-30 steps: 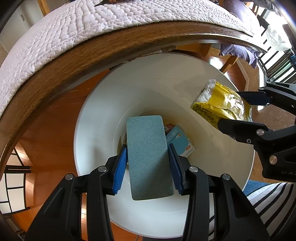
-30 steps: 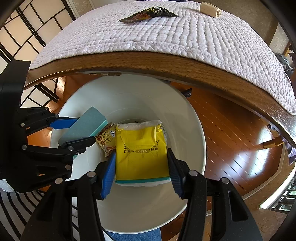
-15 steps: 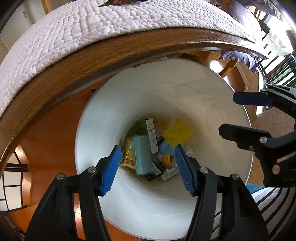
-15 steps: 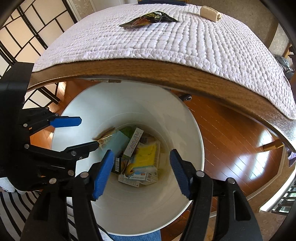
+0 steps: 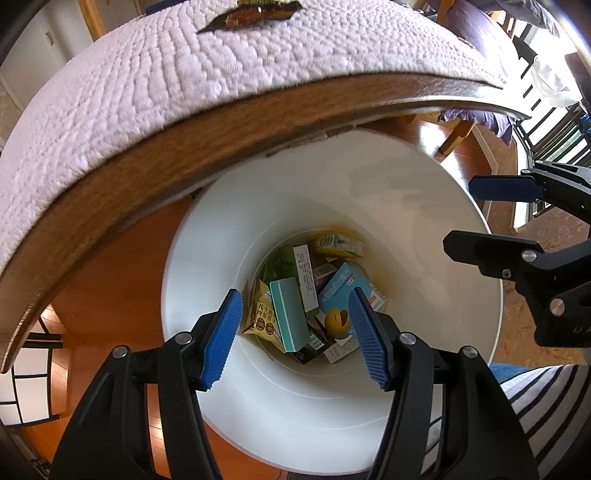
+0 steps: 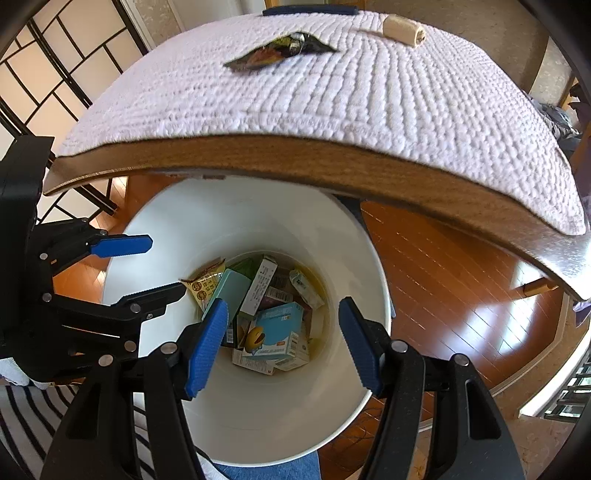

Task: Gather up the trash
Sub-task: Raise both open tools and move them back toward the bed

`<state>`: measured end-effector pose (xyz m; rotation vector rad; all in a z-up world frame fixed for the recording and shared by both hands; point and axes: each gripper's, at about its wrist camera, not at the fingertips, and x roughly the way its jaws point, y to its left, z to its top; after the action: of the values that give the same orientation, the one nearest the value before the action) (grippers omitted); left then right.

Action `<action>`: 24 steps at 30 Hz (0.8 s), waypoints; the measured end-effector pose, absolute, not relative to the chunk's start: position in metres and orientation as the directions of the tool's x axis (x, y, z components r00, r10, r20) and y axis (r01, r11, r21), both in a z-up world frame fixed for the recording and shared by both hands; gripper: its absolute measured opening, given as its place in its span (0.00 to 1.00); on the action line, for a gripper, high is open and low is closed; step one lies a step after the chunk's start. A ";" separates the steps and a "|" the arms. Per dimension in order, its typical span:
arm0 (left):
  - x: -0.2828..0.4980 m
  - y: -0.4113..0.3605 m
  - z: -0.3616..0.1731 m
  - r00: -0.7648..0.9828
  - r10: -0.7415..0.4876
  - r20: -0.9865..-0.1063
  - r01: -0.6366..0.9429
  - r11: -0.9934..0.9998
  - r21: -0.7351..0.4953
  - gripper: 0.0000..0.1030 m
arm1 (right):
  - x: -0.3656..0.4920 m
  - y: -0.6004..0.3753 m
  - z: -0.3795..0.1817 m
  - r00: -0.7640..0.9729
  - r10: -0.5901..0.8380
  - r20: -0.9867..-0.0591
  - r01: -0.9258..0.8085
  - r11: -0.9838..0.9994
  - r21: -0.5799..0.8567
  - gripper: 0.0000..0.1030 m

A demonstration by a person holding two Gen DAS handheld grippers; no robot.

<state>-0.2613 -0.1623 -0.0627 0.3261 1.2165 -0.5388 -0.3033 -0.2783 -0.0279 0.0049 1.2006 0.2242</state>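
Note:
A white bin (image 5: 295,424) (image 6: 258,424) stands on the floor under the table edge, holding several boxes and wrappers. A teal sponge block (image 5: 290,314) (image 6: 225,291) and a yellow packet (image 5: 336,242) lie among them, next to a blue box with a yellow face (image 5: 343,291) (image 6: 277,328). Above the bin's mouth my left gripper (image 5: 294,295) (image 6: 166,266) is open with nothing between its pads. My right gripper (image 6: 283,303) (image 5: 460,214) is also open and empty beside it. On the table, a dark snack wrapper (image 6: 277,53) (image 5: 255,13) and a tan roll (image 6: 404,31) lie on the cloth.
The wooden table (image 6: 332,162) carries a white quilted cloth (image 5: 147,92) and overhangs the bin's far rim. Polished wood floor (image 6: 461,280) surrounds the bin. A lattice screen (image 6: 55,66) stands on the left, chair legs (image 5: 456,136) on the right. Striped clothing (image 6: 22,424) shows near the grippers.
Both grippers opened: the teal sponge fell from the left one and the yellow packet from the right into the bin. The right gripper has since lifted slightly toward the table.

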 end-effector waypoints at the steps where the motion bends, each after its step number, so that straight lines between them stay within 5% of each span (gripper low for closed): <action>1: -0.262 -0.162 -0.059 0.248 -0.223 -0.943 0.555 0.830 -0.050 0.60 | -0.304 -0.280 -0.024 0.348 0.173 -0.921 -0.170 0.978 0.120 0.60; 7: -0.262 -0.157 -0.009 0.306 -0.303 -0.903 0.556 0.826 -0.089 0.60 | -0.308 -0.303 0.027 0.442 0.171 -0.880 -0.168 0.980 0.106 0.60; 9: -0.258 -0.156 0.011 0.356 -0.321 -0.877 0.550 0.831 -0.081 0.65 | -0.308 -0.312 0.048 0.501 0.154 -0.852 -0.160 0.983 0.084 0.62; 14: -0.236 -0.156 0.045 0.467 -0.371 -0.802 0.532 0.843 -0.081 0.89 | -0.283 -0.337 0.085 0.616 0.132 -0.777 -0.117 0.990 0.075 0.84; 24: -0.161 -0.185 0.045 0.490 -0.384 -0.782 0.554 0.830 -0.061 0.92 | -0.198 -0.349 0.098 0.664 0.101 -0.741 -0.113 0.993 0.033 0.87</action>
<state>-0.1609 -0.1850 0.0450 0.2103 0.8915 -0.5749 -0.1977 -0.3495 0.0981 -0.0163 0.8357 0.1209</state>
